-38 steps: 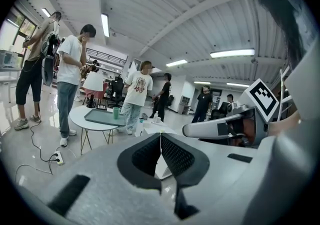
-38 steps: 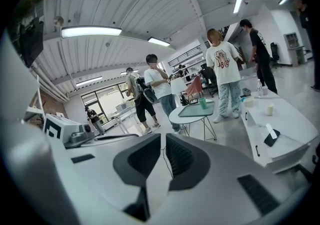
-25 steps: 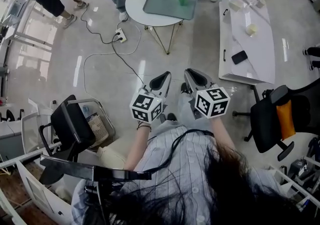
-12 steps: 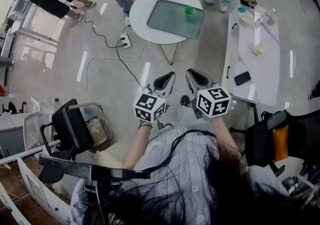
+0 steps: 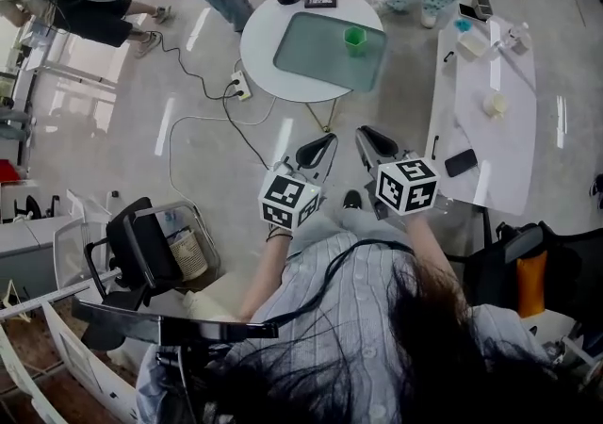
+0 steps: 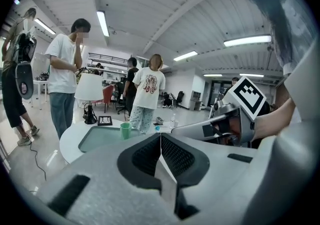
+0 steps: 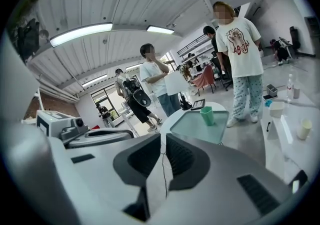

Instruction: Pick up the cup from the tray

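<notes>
A round white worktop (image 5: 264,55) stands on the glossy floor. On its tray (image 5: 316,53) a green cup (image 5: 354,37) stands upright at the far right. The left gripper (image 5: 322,142) and right gripper (image 5: 366,136) hover nearer, both pressed together and empty.

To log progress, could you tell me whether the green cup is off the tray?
No, the green cup stands upright on the tray.

Head view looks steeply down over the person; round table (image 5: 256,45) far off, top centre. Both gripper views face forward along their jaws, sharing that distant table and tray (image 6: 99,140).
</notes>
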